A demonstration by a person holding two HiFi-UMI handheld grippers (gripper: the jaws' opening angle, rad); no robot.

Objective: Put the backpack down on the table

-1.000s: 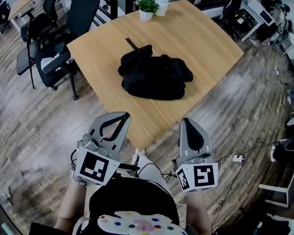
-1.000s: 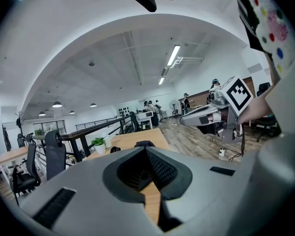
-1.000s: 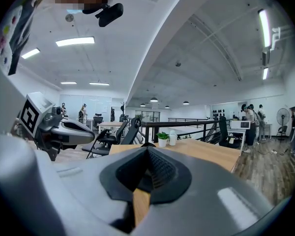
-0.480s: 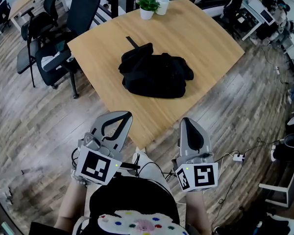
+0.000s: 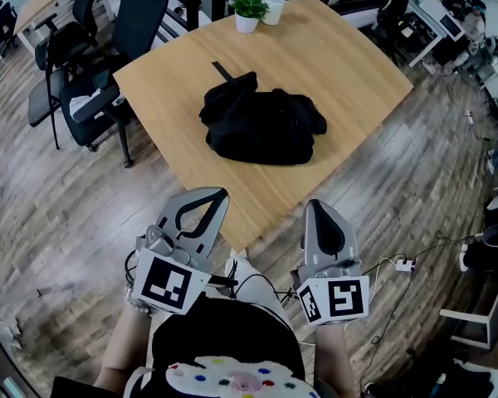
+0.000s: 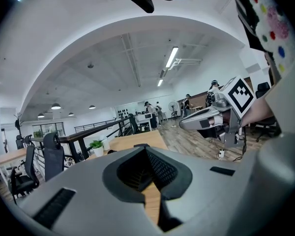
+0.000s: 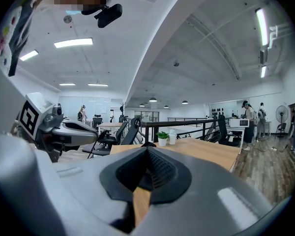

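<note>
The black backpack point(image 5: 261, 128) lies slumped in the middle of the light wooden table point(image 5: 349, 73), with one strap pointing toward the far side. My left gripper point(image 5: 213, 197) and right gripper point(image 5: 319, 210) hang side by side in front of the table's near corner, well short of the backpack. Both are shut with nothing between the jaws. In the left gripper view the closed left gripper point(image 6: 148, 154) hides most of the table point(image 6: 155, 140), and the right gripper point(image 6: 206, 118) shows at the right. The right gripper view has the shut right gripper point(image 7: 148, 156) low in the middle.
A potted plant point(image 5: 250, 12) and a white cup point(image 5: 274, 10) stand at the table's far edge. Black office chairs point(image 5: 108, 73) crowd the left side. Cables and a power strip point(image 5: 402, 267) lie on the wooden floor at the right. People stand far off by desks point(image 7: 248, 117).
The left gripper has edged slightly toward the table. The backpack and the right gripper have not moved.
</note>
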